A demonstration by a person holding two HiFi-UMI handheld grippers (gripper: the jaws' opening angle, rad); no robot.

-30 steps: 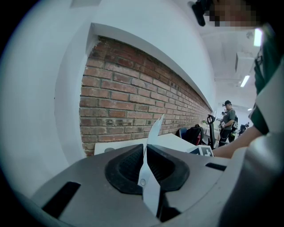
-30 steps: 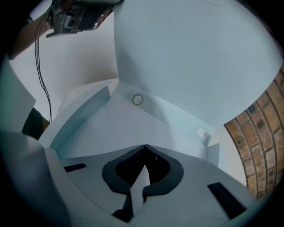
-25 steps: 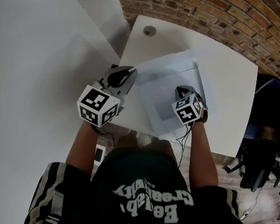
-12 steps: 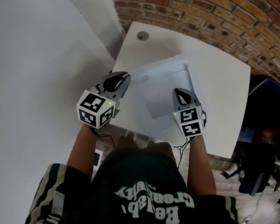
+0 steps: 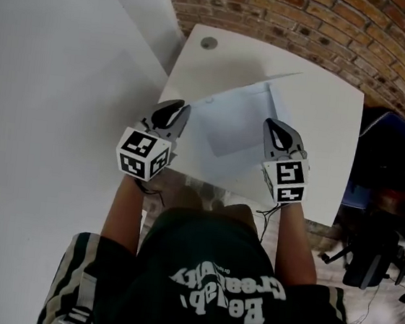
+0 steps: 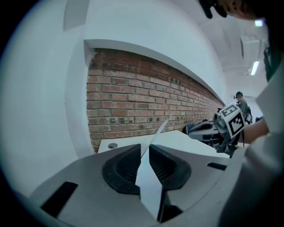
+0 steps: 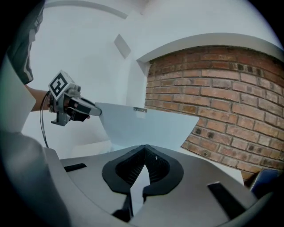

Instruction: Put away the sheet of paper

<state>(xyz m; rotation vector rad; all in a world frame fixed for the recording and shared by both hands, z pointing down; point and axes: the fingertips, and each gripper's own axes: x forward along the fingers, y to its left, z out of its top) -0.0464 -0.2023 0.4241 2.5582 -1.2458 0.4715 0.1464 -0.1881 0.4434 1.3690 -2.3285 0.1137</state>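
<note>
A pale sheet of paper (image 5: 227, 135) hangs lifted over the white table (image 5: 327, 92), stretched between my two grippers. My right gripper (image 5: 275, 126) is shut on the sheet's right edge; in the right gripper view the sheet (image 7: 146, 126) rises from between the closed pads. My left gripper (image 5: 178, 108) is at the sheet's left edge. Its jaws have just been opening: in the left gripper view the sheet (image 6: 148, 186) runs edge-on through the gap between the parted pads. The right gripper (image 6: 230, 126) shows at that view's right, the left gripper (image 7: 71, 106) at the right gripper view's left.
A round cable hole (image 5: 209, 43) sits in the table's far left corner. A brick wall (image 5: 334, 27) runs behind the table, a white wall (image 5: 60, 69) on the left. A dark office chair (image 5: 374, 250) and dark gear (image 5: 387, 135) stand to the right. A person (image 6: 239, 95) is far behind.
The right gripper has risen and swung right with the sheet's edge, so the sheet has come up off the table. The left gripper shifted a little and its jaws have parted.
</note>
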